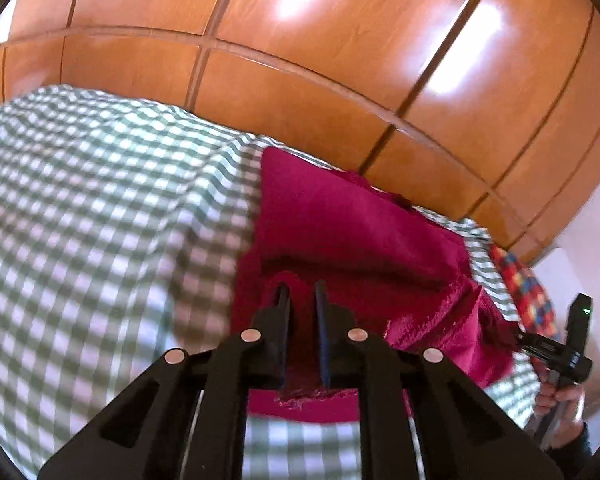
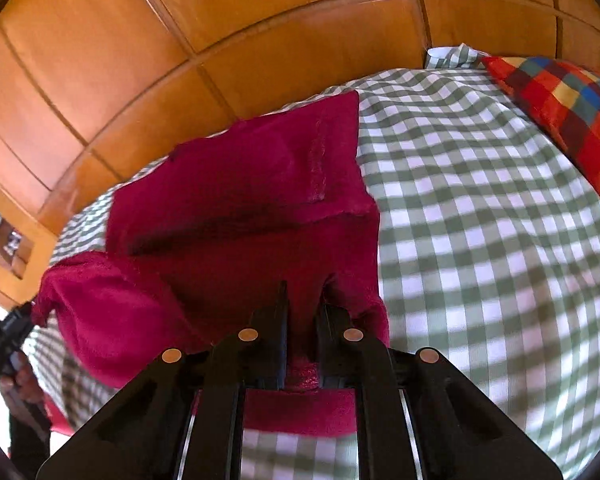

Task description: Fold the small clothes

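Observation:
A magenta fleece garment (image 1: 352, 224) lies partly folded on the green-and-white checked cover (image 1: 80, 208). My left gripper (image 1: 302, 292) is shut on the garment's near edge and lifts it. The right gripper (image 1: 556, 352) shows at the far right of the left wrist view, holding the garment's other corner. In the right wrist view the same garment (image 2: 240, 200) fills the middle, and my right gripper (image 2: 302, 292) is shut on its near edge, the cloth bunched between the fingers. The left gripper (image 2: 4, 336) shows at the far left there.
A wooden panelled wardrobe (image 1: 300, 60) stands right behind the bed. A multicoloured checked cushion (image 2: 572, 112) lies at the right end of the checked cover (image 2: 480, 220); it also shows in the left wrist view (image 1: 528, 292).

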Demonstrator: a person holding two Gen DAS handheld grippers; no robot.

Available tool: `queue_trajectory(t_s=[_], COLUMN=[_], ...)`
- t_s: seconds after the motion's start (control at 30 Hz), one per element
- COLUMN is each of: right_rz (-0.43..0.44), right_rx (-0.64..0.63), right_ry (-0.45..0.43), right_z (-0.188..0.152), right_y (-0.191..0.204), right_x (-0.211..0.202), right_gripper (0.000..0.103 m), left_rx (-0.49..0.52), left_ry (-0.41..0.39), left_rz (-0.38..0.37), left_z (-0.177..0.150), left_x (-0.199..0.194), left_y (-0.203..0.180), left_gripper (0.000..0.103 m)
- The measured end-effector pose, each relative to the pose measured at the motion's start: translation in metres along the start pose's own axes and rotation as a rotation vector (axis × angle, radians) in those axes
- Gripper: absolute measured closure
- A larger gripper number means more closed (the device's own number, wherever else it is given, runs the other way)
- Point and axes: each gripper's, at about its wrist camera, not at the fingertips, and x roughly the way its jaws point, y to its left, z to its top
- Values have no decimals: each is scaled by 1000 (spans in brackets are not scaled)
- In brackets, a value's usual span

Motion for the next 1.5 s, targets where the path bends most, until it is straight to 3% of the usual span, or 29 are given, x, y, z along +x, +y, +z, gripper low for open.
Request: queue_trajectory(t_s=[0.07, 0.1, 0.13, 0.2, 0.27, 0.47, 0.57, 0.67, 0.7, 0.73, 0.77, 0.9, 1.1, 1.37, 1.4, 1.47, 1.5], right_rz=[30, 57, 76, 84, 95, 65, 46, 47, 51, 45, 28, 16, 17, 36, 29, 7, 11], right_rx=[21, 45, 58, 74, 82, 64, 68, 82, 85, 81, 68, 4, -61, -130, -142, -148, -137], right_ry=[-1, -2, -8, -50, -80, -50, -19, -17, -9, 6, 10, 16, 65, 163, 165, 147, 129], right_z=[4, 6, 7, 6, -1, -42, -55, -56, -55, -54, -54, -60, -95, -148, -149, -143, -137], right_y=[-5, -9, -10, -12, -19, -36, -40, -41, -40, -37, -34, -24, -23, -21, -20, -18, -18], right_x=[3, 3, 1, -7, -20, -32, -19, -4, 1, 6, 7, -7, -38, -81, -83, -85, -85], right_gripper=[85, 70, 48, 23, 22, 22, 30, 49, 66, 72, 75, 84, 85, 85, 82, 62, 48], left_rx=[6, 5, 3, -29, -59, -86, -82, -50, -47, -46, -46, -12, 29, 24, 28, 24, 15], left_ry=[9, 0, -10, -33, -35, 42, 96, 97, 96, 102, 122, 132, 152, 229, 229, 223, 214], left_rz=[8, 38, 49, 39, 46, 31, -1, 24, 17, 9, 8, 48, 36, -5, 1, -2, -9], left_z=[10, 14, 15, 16, 10, -43, -70, -81, -81, -81, -80, -85, -112, -182, -184, -183, -179], left_x=[13, 16, 16, 10, 5, -3, 2, 10, 12, 15, 19, 17, -20, -84, -87, -91, -92], left_y=[-1, 0, 2, 12, 28, 59, 55, 43, 40, 37, 35, 28, 26, 29, 29, 32, 34], left_gripper=[84, 68, 51, 41, 39, 40, 40, 43, 54, 73, 82, 89, 90, 89, 86, 79, 69])
